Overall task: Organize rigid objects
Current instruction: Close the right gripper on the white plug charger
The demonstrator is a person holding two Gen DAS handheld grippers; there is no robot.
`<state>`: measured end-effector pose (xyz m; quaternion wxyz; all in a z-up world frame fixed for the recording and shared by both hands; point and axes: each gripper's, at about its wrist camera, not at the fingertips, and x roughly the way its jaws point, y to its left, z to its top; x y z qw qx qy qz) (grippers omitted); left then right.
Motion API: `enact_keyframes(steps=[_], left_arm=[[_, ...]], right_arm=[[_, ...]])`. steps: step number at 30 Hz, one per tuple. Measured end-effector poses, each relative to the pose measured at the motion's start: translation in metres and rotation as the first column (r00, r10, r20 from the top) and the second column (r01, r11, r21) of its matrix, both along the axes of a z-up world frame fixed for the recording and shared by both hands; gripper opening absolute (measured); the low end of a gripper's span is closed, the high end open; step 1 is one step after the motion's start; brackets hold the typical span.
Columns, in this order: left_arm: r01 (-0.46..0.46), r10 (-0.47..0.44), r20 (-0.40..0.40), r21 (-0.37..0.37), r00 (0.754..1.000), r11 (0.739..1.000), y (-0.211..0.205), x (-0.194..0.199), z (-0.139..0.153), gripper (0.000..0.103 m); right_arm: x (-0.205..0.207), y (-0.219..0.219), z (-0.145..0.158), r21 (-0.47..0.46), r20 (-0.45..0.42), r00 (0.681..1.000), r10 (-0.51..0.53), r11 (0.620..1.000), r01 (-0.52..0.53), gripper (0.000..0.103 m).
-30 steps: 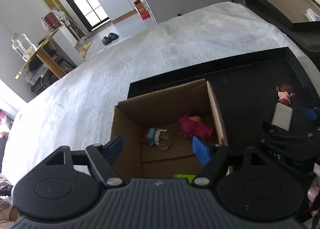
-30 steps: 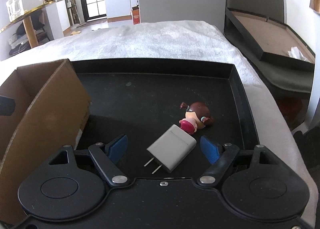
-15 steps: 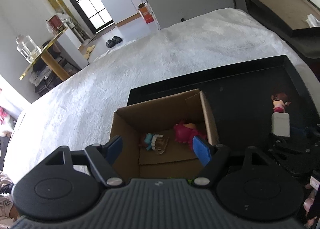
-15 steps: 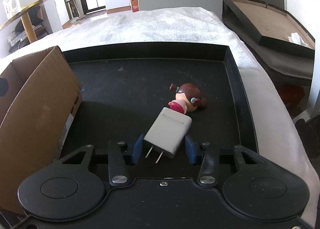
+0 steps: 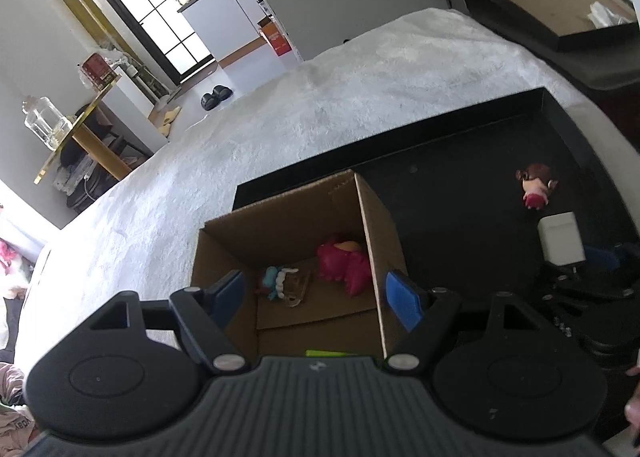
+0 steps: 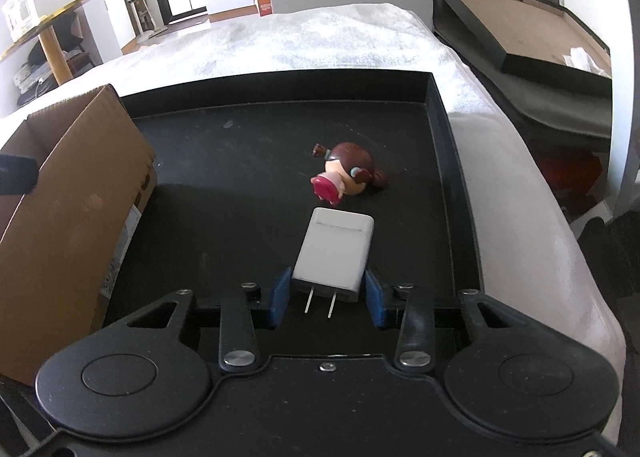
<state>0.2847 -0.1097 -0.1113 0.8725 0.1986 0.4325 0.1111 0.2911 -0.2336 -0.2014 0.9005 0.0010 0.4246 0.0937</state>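
The cardboard box (image 5: pixel 304 257) stands at the left end of the black tray (image 6: pixel 436 105), which lies on a white fluffy cover (image 5: pixel 320 105). Inside the box lie a small teal-and-white figure (image 5: pixel 280 281) and, to its right, a magenta toy (image 5: pixel 344 263). The left claw (image 5: pixel 316 295) hangs over the box's near side with its jaws well apart and nothing gripped between them. Farther right on the open tray floor, a brown-haired doll (image 6: pixel 344 173) lies on its side. Just in front of the doll, the white charger plug (image 6: pixel 334 253) sits between the blue pads (image 6: pixel 280 295) of the right claw (image 6: pixel 326 297), prongs pointing back at the claw. Its jaws are closing, pressed against the plug's two sides.
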Motion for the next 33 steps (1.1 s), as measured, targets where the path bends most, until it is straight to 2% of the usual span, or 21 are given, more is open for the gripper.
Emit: enact_keyframes(steps=[7,10,15,20,28,31,32,33], left_arm=[[0.013,-0.013,0.007,0.012,1.000,1.000,-0.004,0.003,-0.010,0.072],[0.025,-0.025,0.006,0.004,1.000,1.000,-0.009,0.004,-0.015,0.058],[0.047,-0.047,0.006,-0.027,0.999,0.999,-0.015,0.005,-0.019,0.030],[0.077,-0.077,0.010,-0.025,0.997,0.997,-0.022,0.005,-0.021,0.015],[0.071,-0.071,0.012,-0.040,0.997,0.997,-0.025,0.006,-0.021,0.013],[0.071,-0.071,0.014,-0.028,0.997,0.997,-0.026,0.006,-0.023,0.013],[0.071,-0.070,0.014,-0.029,0.997,0.997,-0.026,0.006,-0.023,0.013],[0.068,-0.067,0.015,-0.031,0.998,0.997,-0.026,0.006,-0.022,0.013]], right_arm=[[-0.003,0.001,0.008,-0.008,0.008,1.000,0.013,1.000,-0.013,0.042],[-0.001,0.001,0.009,0.000,0.006,1.000,0.012,1.000,-0.012,0.047],[0.002,0.007,0.005,-0.018,0.005,1.000,0.022,1.000,-0.021,0.055],[0.003,0.012,0.004,-0.031,0.017,1.000,0.020,0.999,-0.020,0.056],[0.004,0.018,0.001,-0.056,0.035,0.999,0.022,0.998,-0.020,0.057],[0.005,0.020,-0.004,-0.073,0.018,0.999,0.032,0.997,-0.031,0.056],[0.005,0.020,-0.005,-0.079,0.019,0.999,0.031,0.996,-0.030,0.052],[0.004,0.020,-0.004,-0.090,0.028,0.999,0.032,0.996,-0.030,0.043]])
